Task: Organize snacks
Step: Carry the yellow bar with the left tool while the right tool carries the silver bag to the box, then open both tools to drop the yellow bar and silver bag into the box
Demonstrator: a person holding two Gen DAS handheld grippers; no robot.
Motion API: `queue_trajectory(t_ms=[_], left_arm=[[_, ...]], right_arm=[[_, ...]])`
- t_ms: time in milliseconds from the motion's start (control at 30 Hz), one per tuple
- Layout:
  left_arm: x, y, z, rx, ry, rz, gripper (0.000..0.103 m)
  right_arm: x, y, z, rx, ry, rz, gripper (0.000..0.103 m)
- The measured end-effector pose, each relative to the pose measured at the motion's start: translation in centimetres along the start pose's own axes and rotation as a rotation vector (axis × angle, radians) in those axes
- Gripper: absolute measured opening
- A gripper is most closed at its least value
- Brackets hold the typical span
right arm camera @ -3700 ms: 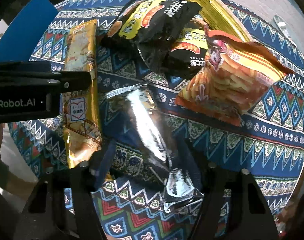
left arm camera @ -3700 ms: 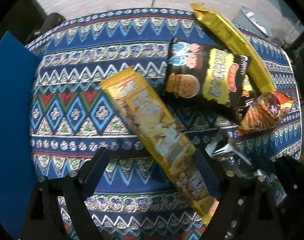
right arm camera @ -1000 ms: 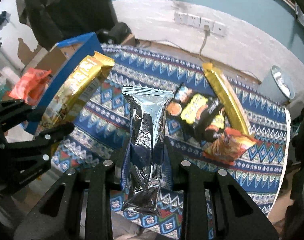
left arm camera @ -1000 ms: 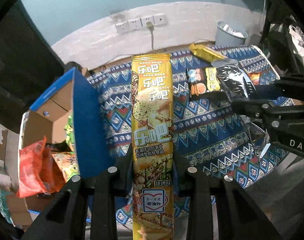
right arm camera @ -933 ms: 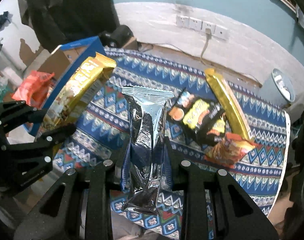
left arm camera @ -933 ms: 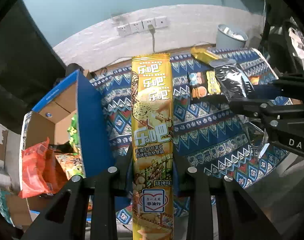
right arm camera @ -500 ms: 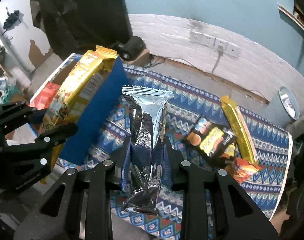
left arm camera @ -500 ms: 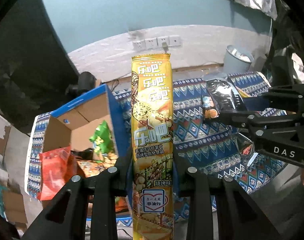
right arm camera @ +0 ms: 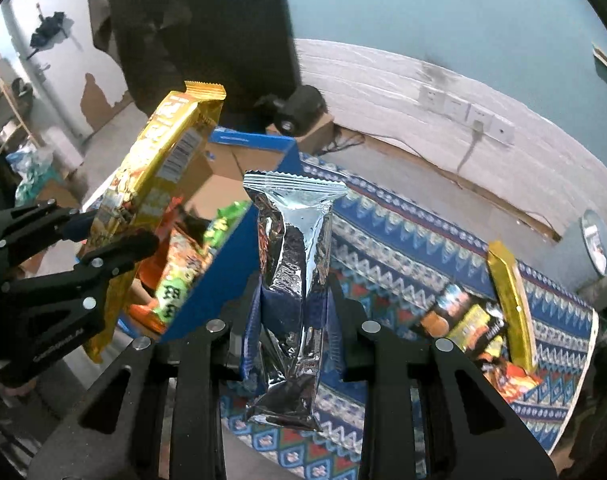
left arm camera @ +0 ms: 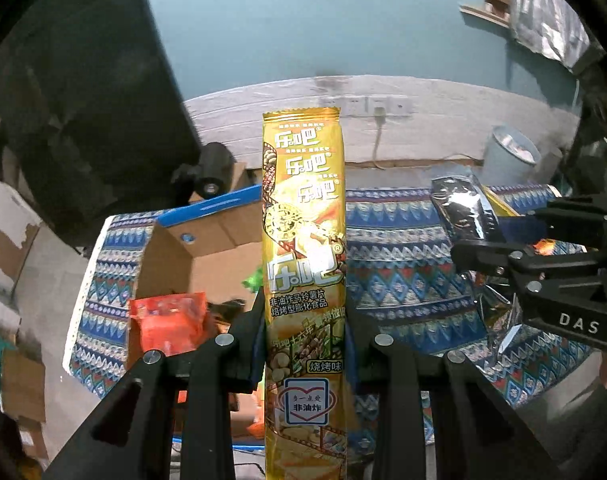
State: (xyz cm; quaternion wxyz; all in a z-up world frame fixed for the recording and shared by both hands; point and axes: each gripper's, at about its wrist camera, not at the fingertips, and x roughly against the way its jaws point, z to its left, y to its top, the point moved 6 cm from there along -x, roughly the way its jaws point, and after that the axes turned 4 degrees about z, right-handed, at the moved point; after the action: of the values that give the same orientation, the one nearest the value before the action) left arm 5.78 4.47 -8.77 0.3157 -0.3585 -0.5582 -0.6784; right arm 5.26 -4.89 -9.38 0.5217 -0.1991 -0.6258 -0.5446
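I have a snack in each hand, both lifted clear of the patterned tablecloth [right arm camera: 403, 240]. My left gripper [left arm camera: 305, 344] is clamped on the long yellow chip pack [left arm camera: 305, 264] low on its length, so most of it stands upright above the jaws, just beside the open cardboard box [left arm camera: 207, 248] with the blue flap. My right gripper [right arm camera: 291, 320] is pinched on the silver foil pack [right arm camera: 293, 264] around its lower middle, its crimped top seam up.

Both packs look light and air-puffed, so I judge them easy to carry but crushable: the contents are likely brittle, and a hard squeeze would break them. The foil is slick and crinkly, and I'd hold it near the middle, not by a seam, so it doesn't slide. The tall yellow pack is fairly stiff but top-heavy in this grip and may swing as I tilt it toward the box.

The yellow pack reads 乐吧 several times, 非油炸 in a heart badge, and 烧烤味. The silver pack shows me only its plain back. The right gripper, seen from the left camera, carries "DAS". In the box lie an orange bag [left arm camera: 167, 320] and a green one [right arm camera: 223, 224]; their print is too blurred to read with confidence.
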Motion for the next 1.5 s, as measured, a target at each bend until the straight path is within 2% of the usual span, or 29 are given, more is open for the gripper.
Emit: queue_trajectory(t_ms=[333, 633, 933, 1067, 1133, 1300, 1367, 1433, 1500], left_arm=[[-1.2, -0.4, 6.1, 0.102, 0.044, 0.008, 0.031], [-3.1, -1.1, 9.5, 0.164, 0.064, 0.031, 0.031], [-6.2, -2.6, 12.5, 0.241, 0.058, 0.107, 0.032], [-6.7, -3.2, 12.8, 0.241, 0.057, 0.133, 0.032], [-6.5, -3.1, 12.7, 0.238, 0.062, 0.127, 0.037], [-5.6, -2.7, 12.7, 0.236, 0.08, 0.101, 0.06], [-5.3, -2.7, 12.7, 0.241, 0.085, 0.098, 0.065], [-5.1, -2.7, 12.7, 0.247, 0.07, 0.096, 0.065], [-4.9, -2.8, 12.4, 0.25, 0.056, 0.1, 0.065]], right_arm=[[-2.2, 3.3, 3.9, 0.051, 0.034, -0.001, 0.028], [-5.4, 5.7, 7.1, 0.07, 0.074, 0.021, 0.028], [-8.6, 6.9, 10.1, 0.081, 0.102, 0.062, 0.028], [-9.7, 6.9, 10.7, 0.084, 0.107, 0.076, 0.028], [-10.1, 6.8, 10.8, 0.083, 0.111, 0.087, 0.029], [-10.6, 6.7, 10.4, 0.069, 0.113, 0.105, 0.031], [-10.4, 6.6, 10.2, 0.068, 0.111, 0.103, 0.033], [-10.1, 6.5, 10.0, 0.067, 0.108, 0.099, 0.045], [-9.8, 6.5, 9.6, 0.061, 0.103, 0.093, 0.048]])
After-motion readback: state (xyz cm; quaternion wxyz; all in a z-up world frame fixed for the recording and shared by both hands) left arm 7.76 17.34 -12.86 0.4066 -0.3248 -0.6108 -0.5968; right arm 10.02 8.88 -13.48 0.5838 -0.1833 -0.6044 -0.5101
